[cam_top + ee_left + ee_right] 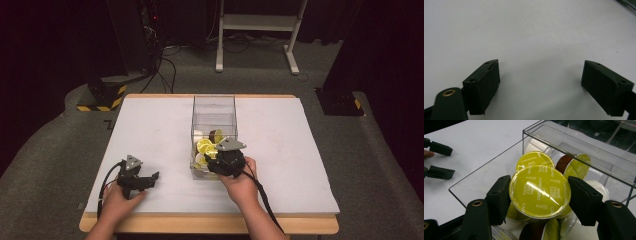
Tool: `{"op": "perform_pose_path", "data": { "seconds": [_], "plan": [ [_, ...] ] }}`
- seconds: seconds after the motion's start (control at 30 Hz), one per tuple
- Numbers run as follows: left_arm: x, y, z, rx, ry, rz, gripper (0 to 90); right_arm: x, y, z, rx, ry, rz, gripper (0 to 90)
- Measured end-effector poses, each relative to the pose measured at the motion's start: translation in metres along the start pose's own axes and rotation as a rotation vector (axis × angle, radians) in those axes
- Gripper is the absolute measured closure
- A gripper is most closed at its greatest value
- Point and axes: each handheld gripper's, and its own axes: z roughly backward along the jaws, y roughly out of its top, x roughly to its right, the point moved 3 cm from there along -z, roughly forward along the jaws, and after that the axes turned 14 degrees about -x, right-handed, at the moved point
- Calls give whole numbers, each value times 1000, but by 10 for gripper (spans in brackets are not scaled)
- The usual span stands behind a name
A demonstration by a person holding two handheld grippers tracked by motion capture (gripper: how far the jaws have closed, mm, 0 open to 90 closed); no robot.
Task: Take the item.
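The table [150, 130] is showing a matt, smooth white top with a pale wood-like front edge. The clear box [584, 152] is looking like glossy plastic. The capsule [539, 192] lid is gleaming like yellow-green foil. The right gripper [540, 197] jaws are appearing matt black, brass-like eyelets shining.

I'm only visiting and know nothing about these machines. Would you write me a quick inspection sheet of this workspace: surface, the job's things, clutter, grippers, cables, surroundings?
Surface: white table with a wooden front edge, bare around the box.
Job's things: clear plastic box, open on top, holding coffee capsules with yellow-green Cappuccino lids, plus some brown and white ones; top capsule sits between the right gripper's jaws.
Clutter: nothing seen.
Grippers: left gripper open, low over bare table; right gripper inside the box, jaws closed on the top capsule's rim.
Cables: one black cable trails from each gripper toward the person; more cables lie on the floor beyond the table.
Surroundings: grey carpet, white stand frame, dark equipment, black-and-yellow striped bases.
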Motion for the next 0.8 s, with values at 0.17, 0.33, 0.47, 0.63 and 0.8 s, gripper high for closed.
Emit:
{"op": "perform_pose_path", "data": {
  "seconds": [0.17,0.33,0.47,0.63,0.8],
  "plan": [
    [0,0,0,1,-1,0,155,-2,-2,6,25,6,0,383],
    [0,0,0,1,-1,0,155,-3,-3,8,41,16,-3,383],
    [0,0,0,1,-1,-1,155,-4,-7,9,59,22,-4,383],
    [0,0,0,3,-2,1,155,-4,-9,9,69,18,6,383],
    [0,0,0,2,-2,0,155,-3,-11,10,68,23,0,383]
  ]
}}
